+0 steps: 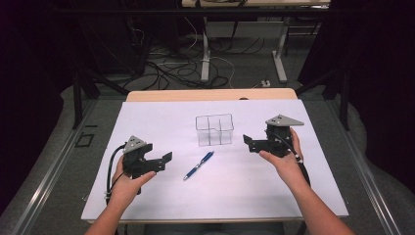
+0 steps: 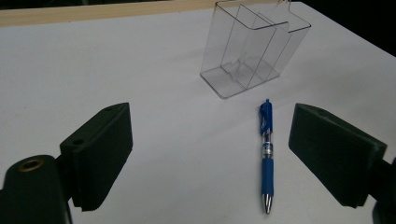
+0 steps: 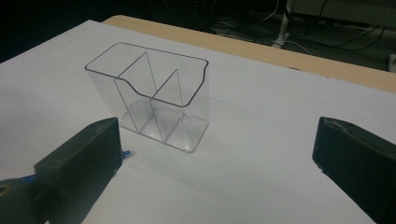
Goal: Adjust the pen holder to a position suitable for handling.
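While both jaws gape empty, the pen lies just before the organizer (seemingly not touching), mid-table.

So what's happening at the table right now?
A person holds a two-jaw gripper in each hand over a white table. A blue pen lies flat on it, apart from a clear, upright divided holder that has nothing in it. The left gripper sits beside the pen with open jaws, the pen lying between them in its own view, untouched. The right gripper is open too, beside the holder. Neither holds anything.
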`<state>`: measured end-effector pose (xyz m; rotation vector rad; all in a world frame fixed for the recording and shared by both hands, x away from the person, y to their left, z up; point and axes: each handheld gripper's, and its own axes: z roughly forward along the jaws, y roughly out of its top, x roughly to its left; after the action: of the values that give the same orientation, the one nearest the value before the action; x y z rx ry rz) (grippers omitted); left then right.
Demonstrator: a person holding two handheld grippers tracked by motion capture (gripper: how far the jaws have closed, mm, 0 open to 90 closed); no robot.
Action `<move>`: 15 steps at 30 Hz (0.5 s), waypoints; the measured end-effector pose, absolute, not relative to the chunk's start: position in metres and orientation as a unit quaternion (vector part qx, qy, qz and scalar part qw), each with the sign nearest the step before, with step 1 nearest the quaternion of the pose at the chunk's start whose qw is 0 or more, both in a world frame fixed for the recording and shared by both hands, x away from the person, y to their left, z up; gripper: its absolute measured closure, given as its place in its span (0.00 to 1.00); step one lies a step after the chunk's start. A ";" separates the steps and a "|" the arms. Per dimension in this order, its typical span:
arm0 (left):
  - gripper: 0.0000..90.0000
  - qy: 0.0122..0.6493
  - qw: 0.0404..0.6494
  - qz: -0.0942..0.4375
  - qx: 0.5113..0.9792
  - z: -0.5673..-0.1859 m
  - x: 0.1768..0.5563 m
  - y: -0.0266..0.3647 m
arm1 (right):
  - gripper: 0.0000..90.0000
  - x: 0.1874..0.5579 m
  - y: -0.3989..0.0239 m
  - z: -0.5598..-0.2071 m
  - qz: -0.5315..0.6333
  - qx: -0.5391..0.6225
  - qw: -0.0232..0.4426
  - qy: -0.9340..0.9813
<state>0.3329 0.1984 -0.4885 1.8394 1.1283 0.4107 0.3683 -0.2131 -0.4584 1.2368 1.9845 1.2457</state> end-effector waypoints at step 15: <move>0.22 0.445 0.438 0.156 0.766 -0.486 0.342 0.177 | 0.00 0.361 -0.217 -0.465 0.452 0.441 0.251 0.734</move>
<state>0.3419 0.1769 -0.4862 1.9040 1.1057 0.3884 0.3614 -0.2173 -0.4650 1.2004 1.9971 1.2292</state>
